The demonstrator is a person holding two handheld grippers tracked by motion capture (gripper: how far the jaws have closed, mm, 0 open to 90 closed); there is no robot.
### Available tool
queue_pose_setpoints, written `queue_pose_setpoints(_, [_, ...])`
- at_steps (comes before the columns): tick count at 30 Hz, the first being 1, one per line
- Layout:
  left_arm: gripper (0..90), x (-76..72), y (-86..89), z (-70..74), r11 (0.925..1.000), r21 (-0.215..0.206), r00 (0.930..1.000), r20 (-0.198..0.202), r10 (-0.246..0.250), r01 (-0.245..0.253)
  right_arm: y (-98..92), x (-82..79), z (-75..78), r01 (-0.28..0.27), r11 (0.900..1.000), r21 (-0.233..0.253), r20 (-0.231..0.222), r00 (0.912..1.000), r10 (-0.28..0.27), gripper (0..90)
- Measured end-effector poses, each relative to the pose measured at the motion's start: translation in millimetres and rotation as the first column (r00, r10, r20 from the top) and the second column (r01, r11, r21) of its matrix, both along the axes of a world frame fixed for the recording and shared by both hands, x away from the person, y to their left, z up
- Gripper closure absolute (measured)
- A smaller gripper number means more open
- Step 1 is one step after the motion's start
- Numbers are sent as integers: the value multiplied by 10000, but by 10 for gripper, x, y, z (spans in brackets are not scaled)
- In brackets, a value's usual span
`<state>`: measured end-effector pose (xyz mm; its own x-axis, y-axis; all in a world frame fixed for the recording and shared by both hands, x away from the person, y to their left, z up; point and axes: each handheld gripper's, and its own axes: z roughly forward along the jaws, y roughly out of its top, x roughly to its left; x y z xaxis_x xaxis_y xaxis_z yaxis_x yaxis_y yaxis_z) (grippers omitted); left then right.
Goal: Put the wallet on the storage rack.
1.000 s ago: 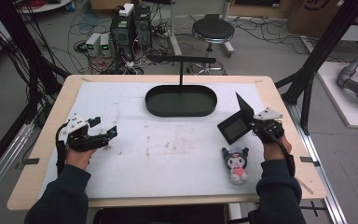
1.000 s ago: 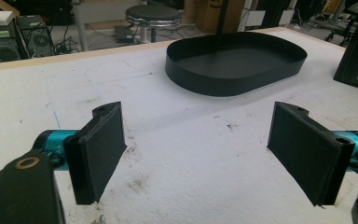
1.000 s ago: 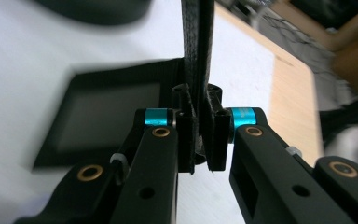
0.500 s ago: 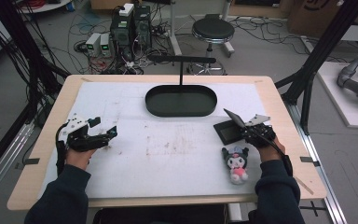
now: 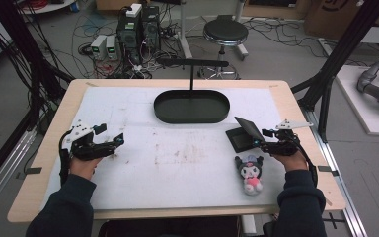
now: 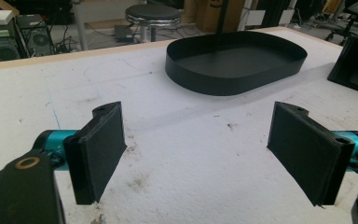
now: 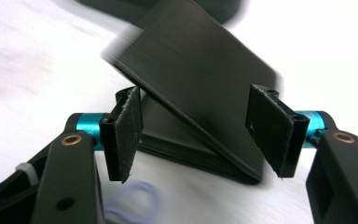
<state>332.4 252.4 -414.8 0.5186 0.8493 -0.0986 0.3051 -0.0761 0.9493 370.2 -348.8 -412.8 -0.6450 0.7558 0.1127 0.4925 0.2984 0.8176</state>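
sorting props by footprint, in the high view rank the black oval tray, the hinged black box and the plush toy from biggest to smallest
1. black oval tray, clearly largest.
2. hinged black box, lid propped half open.
3. plush toy, close to the box in size, so that order is unsure.

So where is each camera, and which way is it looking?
High view: above the person's side, looking forward and down on the table; both forearms come in from the bottom, holding the left tool and right tool.
Left gripper view: rides the left tool, facing across to the black oval tray; its open jaws show.
Right gripper view: rides the right tool, facing the black hinged box; its open jaws flank it.
Shared: high and left views both show the tray and box.
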Motion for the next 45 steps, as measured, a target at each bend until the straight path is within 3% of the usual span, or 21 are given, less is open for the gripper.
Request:
queue_pose_setpoints(4, [186, -1, 1, 1, 10000, 19, 10000, -3, 9, -9, 23, -12, 23, -166, 9997, 186, 192, 9997, 163, 368])
queue_pose_setpoints(9, [186, 0, -2, 0, 10000, 54, 10000, 5, 5, -5, -15, 1, 19, 469, 9988, 112, 311, 9984, -472, 365])
queue_pose_setpoints(10, [186, 3, -5, -3, 10000, 43, 10000, 9, 5, -5, -3, 42, -19, 1458, 9872, -641, 150, 9893, -1451, 343])
queue_pose_setpoints(11, [186, 3, -5, -3, 10000, 43, 10000, 9, 5, -5, -3, 42, -19, 1458, 9872, -641, 150, 9893, -1451, 343])
queue_pose_setpoints(12, [186, 3, -6, -3, 10000, 54, 10000, 6, 5, -5, 23, 96, -96, 1927, 9735, -1228, -41, 9809, -1947, 301])
queue_pose_setpoints(13, [186, 4, -9, -3, 10000, 40, 10000, 8, 7, -7, 23, 96, -96, 1927, 9735, -1228, -41, 9809, -1947, 301])
queue_pose_setpoints(14, [187, 2, -11, -2, 10000, 46, 10000, 3, 4, -4, 61, 165, -200, 2084, 9637, -1670, -381, 9753, -2175, 256])
queue_pose_setpoints(18, [187, 2, -18, -3, 10000, 64, 10000, -6, -11, 11, 77, 239, -302, 2234, 9610, -1632, -931, 9662, -2404, 209])
queue_pose_setpoints(20, [187, 2, -23, -6, 10000, 57, 10000, -26, -32, 32, 40, 265, -323, 2138, 9675, -1348, -1258, 9649, -2307, 227])
queue_pose_setpoints(21, [187, 3, -25, -8, 10000, 74, 10000, -26, -39, 40, 22, 277, -332, 2024, 9728, -1128, -1478, 9647, -2179, 280])
queue_pose_setpoints(22, [187, 3, -29, -9, 10000, 87, 10000, -34, -30, 30, 6, 274, -327, 1666, 9832, -742, -1764, 9682, -1774, 404])
queue_pose_setpoints(26, [187, 4, -38, -12, 9999, 108, 10000, -46, -70, 71, 2, 267, -311, 1858, 9803, -668, -1935, 9614, -1954, 493])
queue_pose_setpoints(29, [187, 2, -34, -10, 9999, 101, 10000, -54, -50, 50, -34, 249, -271, 2172, 9740, -643, -1857, 9564, -2255, 721])
queue_pose_setpoints(31, [187, 5, -23, -9, 9999, 99, 10000, -55, -24, 24, -8, 207, -216, 2168, 9696, -1134, -1430, 9622, -2319, 788])
queue_pose_setpoints(36, [187, 4, -17, -7, 10000, 84, 10000, -21, 12, -12, -6, 138, -99, 2344, 9666, -1039, -496, 9694, -2404, 819])
queue_pose_setpoints(37, [187, 3, -15, -7, 10000, 65, 10000, -20, 15, -15, -12, 110, -51, 2518, 9629, -976, -216, 9667, -2550, 821])
queue_pose_setpoints(38, [187, 4, -11, -6, 10000, 65, 10000, -21, 4, -4, -25, 50, 47, 2858, 9523, -1070, 527, 9581, -2816, 829])
queue_pose_setpoints(40, [188, 4, -9, -6, 10000, 65, 10000, -17, 14, -13, -25, 19, 96, 2994, 9472, -1143, 847, 9530, -2910, 830])
queue_pose_setpoints(41, [188, 4, -10, -6, 10000, 68, 10000, -12, 12, -12, -4, -45, 191, 3195, 9367, -1432, 1638, 9411, -2959, 832])
queue_pose_setpoints(42, [188, 2, -12, -6, 10000, 65, 10000, -18, 10, -10, 19, -71, 235, 3236, 9316, -1653, 2019, 9357, -2892, 833])
queue_pose_setpoints(45, [188, 1, -16, -4, 10000, 59, 10000, -10, 22, -22, 89, -110, 306, 3185, 9262, -2020, 2537, 9304, -2646, 834])
